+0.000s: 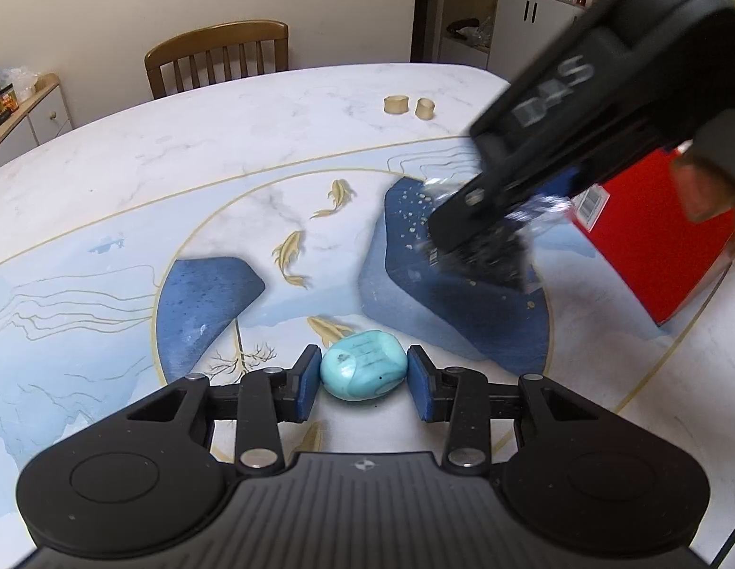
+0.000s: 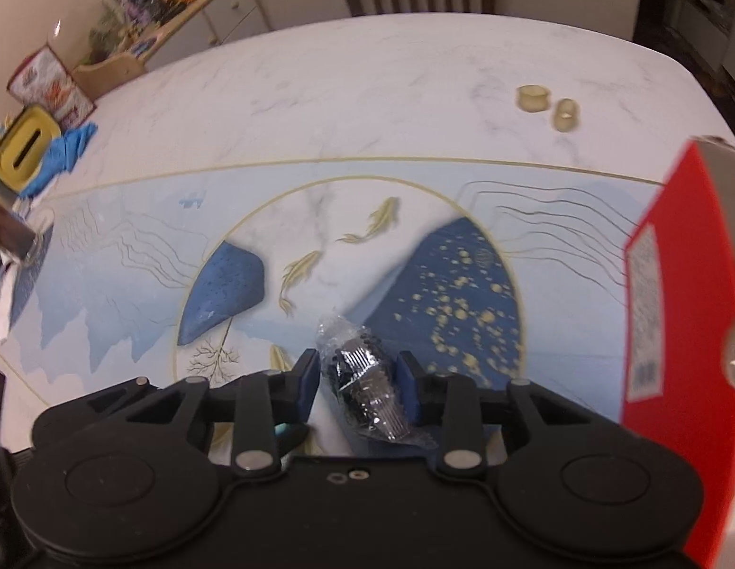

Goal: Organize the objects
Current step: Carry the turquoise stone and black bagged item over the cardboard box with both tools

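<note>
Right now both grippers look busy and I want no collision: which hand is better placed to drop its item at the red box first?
Right. The right gripper grips the plastic-wrapped black item, with the red box close on its side. The left gripper flanks the turquoise soap, farther from the box.

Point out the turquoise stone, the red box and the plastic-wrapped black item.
turquoise stone [image 1: 363,364]: left wrist view, middle of its top face.
red box [image 2: 675,332]: right wrist view, red side panel.
plastic-wrapped black item [image 2: 367,379]: right wrist view, its middle.
</note>
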{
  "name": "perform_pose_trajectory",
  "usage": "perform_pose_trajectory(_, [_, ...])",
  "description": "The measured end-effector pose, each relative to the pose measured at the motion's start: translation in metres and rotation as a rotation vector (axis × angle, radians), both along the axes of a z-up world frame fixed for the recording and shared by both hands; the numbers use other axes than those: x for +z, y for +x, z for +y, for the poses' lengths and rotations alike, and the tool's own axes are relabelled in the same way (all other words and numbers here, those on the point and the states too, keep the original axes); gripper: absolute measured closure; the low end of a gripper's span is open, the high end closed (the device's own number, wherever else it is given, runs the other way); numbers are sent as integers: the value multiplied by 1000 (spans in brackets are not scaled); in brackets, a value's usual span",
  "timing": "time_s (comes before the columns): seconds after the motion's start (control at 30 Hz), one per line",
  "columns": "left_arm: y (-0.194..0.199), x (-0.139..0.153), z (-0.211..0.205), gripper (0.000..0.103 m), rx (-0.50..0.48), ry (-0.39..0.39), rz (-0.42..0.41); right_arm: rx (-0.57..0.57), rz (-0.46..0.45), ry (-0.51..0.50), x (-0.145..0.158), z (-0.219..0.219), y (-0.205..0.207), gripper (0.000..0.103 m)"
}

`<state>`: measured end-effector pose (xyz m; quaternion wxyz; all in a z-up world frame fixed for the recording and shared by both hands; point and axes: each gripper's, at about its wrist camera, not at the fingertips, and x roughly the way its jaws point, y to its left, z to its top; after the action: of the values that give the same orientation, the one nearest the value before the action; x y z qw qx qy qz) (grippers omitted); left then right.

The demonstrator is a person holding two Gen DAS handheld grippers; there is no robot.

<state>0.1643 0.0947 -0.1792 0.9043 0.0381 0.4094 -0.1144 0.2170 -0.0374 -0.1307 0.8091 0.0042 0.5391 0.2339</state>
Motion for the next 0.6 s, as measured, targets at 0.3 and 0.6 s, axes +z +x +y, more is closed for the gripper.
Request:
perform_pose_trajectory(0.3, [-6, 33, 3, 64, 6, -54, -29, -58, -58, 63, 43, -47, -15, 70])
perform_pose_trajectory(0.6, [-7, 75, -18, 64, -9, -92, -57, -99, -118, 33, 83, -90, -26, 70])
